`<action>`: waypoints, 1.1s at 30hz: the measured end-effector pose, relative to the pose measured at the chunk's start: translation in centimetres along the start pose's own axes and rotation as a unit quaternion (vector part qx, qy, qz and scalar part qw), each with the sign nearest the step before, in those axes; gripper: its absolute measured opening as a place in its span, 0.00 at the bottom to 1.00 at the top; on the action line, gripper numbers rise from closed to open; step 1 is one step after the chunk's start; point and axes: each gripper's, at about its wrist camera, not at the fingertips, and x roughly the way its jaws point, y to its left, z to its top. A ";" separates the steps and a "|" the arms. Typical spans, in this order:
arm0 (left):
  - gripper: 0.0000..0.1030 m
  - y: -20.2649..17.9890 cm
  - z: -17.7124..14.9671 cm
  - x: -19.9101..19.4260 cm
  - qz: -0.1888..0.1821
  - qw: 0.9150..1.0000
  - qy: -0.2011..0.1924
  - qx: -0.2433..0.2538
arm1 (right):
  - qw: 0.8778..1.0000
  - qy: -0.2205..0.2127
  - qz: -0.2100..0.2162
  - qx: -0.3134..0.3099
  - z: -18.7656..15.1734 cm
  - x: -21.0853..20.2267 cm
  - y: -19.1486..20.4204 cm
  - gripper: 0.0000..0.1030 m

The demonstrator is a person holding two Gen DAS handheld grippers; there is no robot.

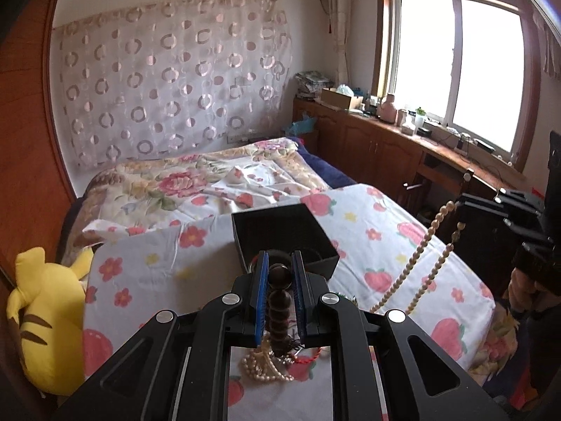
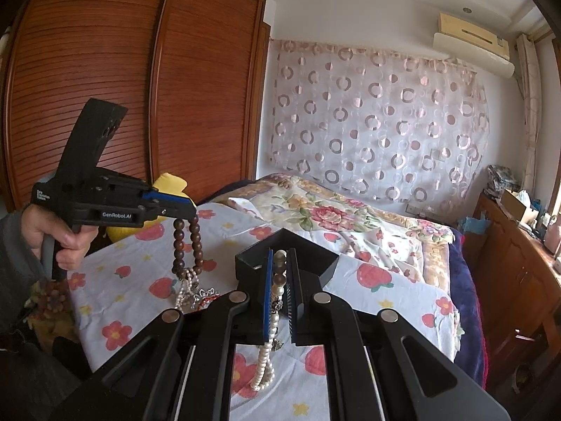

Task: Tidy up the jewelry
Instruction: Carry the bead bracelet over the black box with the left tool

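My left gripper is shut on a dark brown bead bracelet, which hangs from it above the bed; it also shows in the right wrist view under the left gripper. My right gripper is shut on a pearl necklace, whose strand also hangs at the right of the left wrist view. An open black box sits on the sheet just beyond both grippers and shows in the right wrist view too. A tangle of pearls and a red cord lies below.
A flower-print bed sheet covers the bed. A yellow plush toy lies at the left edge. A wooden wardrobe stands on the left, and a cluttered wooden counter runs under the window.
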 end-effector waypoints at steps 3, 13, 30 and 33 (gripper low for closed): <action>0.12 0.2 -0.1 0.1 0.009 1.000 0.001 0.004 | 1.000 -0.001 0.000 0.000 0.1 -0.1 0.0 0.08; 0.12 5.0 -6.7 4.4 0.073 0.993 0.095 -0.013 | 1.000 0.003 0.002 -0.003 0.2 0.1 0.1 0.08; 0.12 -1.0 -4.8 4.2 -0.023 0.997 0.072 0.012 | 1.000 0.004 0.003 -0.004 0.3 0.4 -0.1 0.08; 0.12 -2.5 -3.8 4.2 -0.042 0.997 0.061 0.019 | 1.000 0.005 0.002 -0.002 0.1 0.3 -0.3 0.08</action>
